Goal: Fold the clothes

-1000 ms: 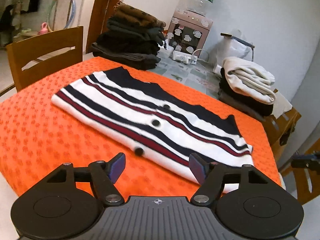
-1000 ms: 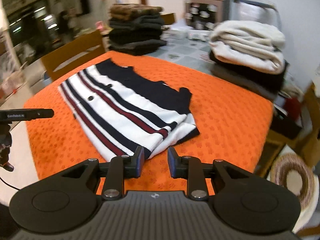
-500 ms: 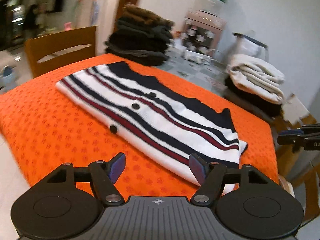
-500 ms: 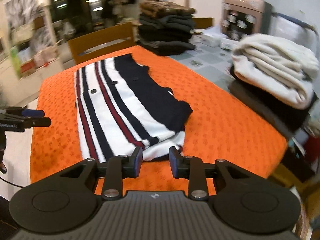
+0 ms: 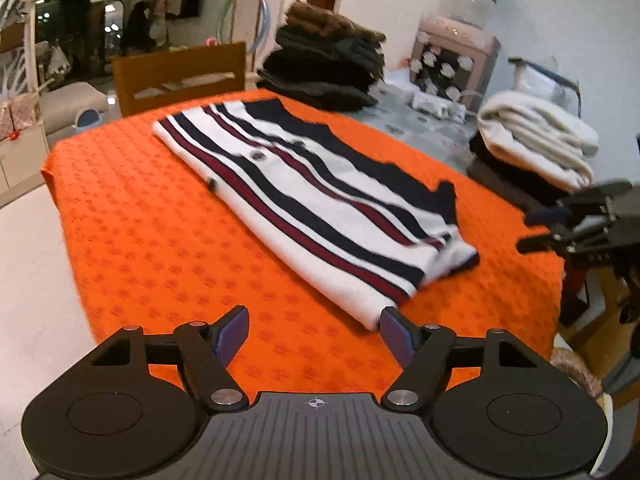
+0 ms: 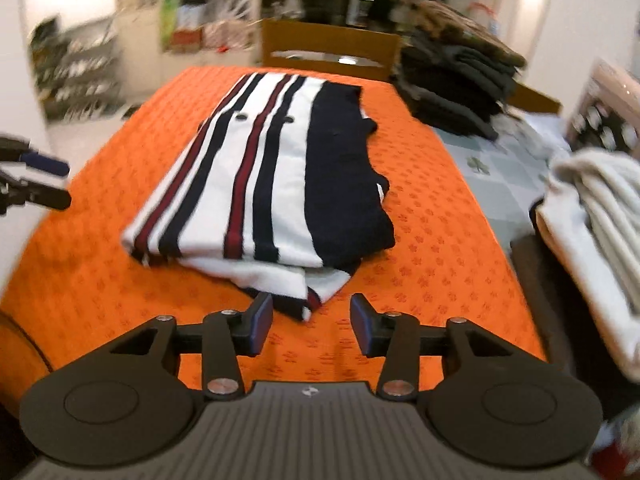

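Observation:
A striped cardigan (image 5: pixel 320 204), white with navy and dark red stripes and dark buttons, lies folded into a long strip on the orange cloth (image 5: pixel 160 248). It also shows in the right wrist view (image 6: pixel 272 184). My left gripper (image 5: pixel 313 330) is open and empty, just short of the cardigan's near corner. My right gripper (image 6: pixel 311 322) is open and empty, just in front of the cardigan's near end. Each gripper shows in the other's view: the right (image 5: pixel 576 220), the left (image 6: pixel 36 180).
A pile of dark folded clothes (image 5: pixel 324 72) stands at the back of the table. A cream and black pile (image 5: pixel 536 148) lies at the right. A wooden chair (image 5: pixel 180 76) stands behind the table. A water dispenser (image 5: pixel 456 60) stands by the wall.
Both grippers have swung around the table toward the cardigan's end. The right jaws have opened wider. The cardigan has not moved.

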The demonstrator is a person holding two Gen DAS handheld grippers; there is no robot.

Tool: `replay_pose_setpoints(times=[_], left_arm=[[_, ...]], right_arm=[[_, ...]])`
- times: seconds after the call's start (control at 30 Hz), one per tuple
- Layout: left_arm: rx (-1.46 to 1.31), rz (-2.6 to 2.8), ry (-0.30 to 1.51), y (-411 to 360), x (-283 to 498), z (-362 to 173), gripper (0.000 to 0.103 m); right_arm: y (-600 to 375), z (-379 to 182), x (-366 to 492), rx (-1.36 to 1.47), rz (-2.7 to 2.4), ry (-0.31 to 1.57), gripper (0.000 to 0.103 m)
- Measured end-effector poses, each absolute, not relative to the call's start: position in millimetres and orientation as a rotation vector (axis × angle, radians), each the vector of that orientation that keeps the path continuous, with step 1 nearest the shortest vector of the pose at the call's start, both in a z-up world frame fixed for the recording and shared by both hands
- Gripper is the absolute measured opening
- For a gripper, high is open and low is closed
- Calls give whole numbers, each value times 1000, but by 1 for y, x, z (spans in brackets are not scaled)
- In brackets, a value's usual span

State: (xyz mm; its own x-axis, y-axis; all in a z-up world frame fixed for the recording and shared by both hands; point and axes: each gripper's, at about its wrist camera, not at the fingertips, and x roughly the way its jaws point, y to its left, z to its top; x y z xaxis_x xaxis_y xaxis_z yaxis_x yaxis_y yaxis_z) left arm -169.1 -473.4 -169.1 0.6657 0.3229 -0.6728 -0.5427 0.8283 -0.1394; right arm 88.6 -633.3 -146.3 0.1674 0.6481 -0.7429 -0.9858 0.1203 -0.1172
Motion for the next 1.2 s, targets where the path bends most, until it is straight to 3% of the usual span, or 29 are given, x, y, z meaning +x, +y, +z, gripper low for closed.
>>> replay_pose_setpoints(times=[0.23, 0.33, 0.4, 0.53, 0.57, 0.6, 0.73, 0.83, 0.87, 0.9, 0.97, 1.0, 1.1, 1.2], left_arm=[[-338, 538, 733, -494, -129, -190, 74], [-364, 617, 750, -498, -111, -198, 68], [-387, 687, 792, -501, -98, -203, 53], [-447, 809, 807, -508, -83, -208, 35], [-464, 823, 800, -510, -81, -205, 12], [-478, 840, 793, -512, -79, -202, 7], [-516, 905, 779, -508, -80, -191, 7], [-526, 915, 787, -504, -83, -186, 11], [-514, 913, 790, -505, -84, -184, 20], [-486, 909, 790, -508, -85, -181, 37], [-408, 904, 782, -517, -89, -174, 59], [-374, 898, 774, -521, -91, -170, 68], [-293, 874, 746, -528, -88, -164, 85], [-195, 822, 742, -530, -72, -167, 86]], right_arm=[[-616, -161, 101, -855, 1481, 480, 63], [-605, -169, 113, -889, 1605, 452, 66], [-599, -175, 119, -920, 1684, 424, 67], [-589, -183, 129, -982, 1851, 359, 68], [-587, -184, 130, -996, 1887, 340, 69], [-586, -185, 130, -1015, 1920, 311, 70], [-585, -191, 126, -1062, 1998, 184, 73], [-585, -199, 119, -1112, 2048, 84, 71], [-585, -201, 117, -1125, 2065, 65, 60], [-585, -202, 115, -1137, 2081, 46, 55], [-584, -200, 115, -1155, 2087, 34, 28], [-584, -198, 115, -1162, 2087, 31, 21], [-578, -185, 119, -1152, 2091, 69, 17], [-573, -170, 122, -1144, 2082, 81, 17]])
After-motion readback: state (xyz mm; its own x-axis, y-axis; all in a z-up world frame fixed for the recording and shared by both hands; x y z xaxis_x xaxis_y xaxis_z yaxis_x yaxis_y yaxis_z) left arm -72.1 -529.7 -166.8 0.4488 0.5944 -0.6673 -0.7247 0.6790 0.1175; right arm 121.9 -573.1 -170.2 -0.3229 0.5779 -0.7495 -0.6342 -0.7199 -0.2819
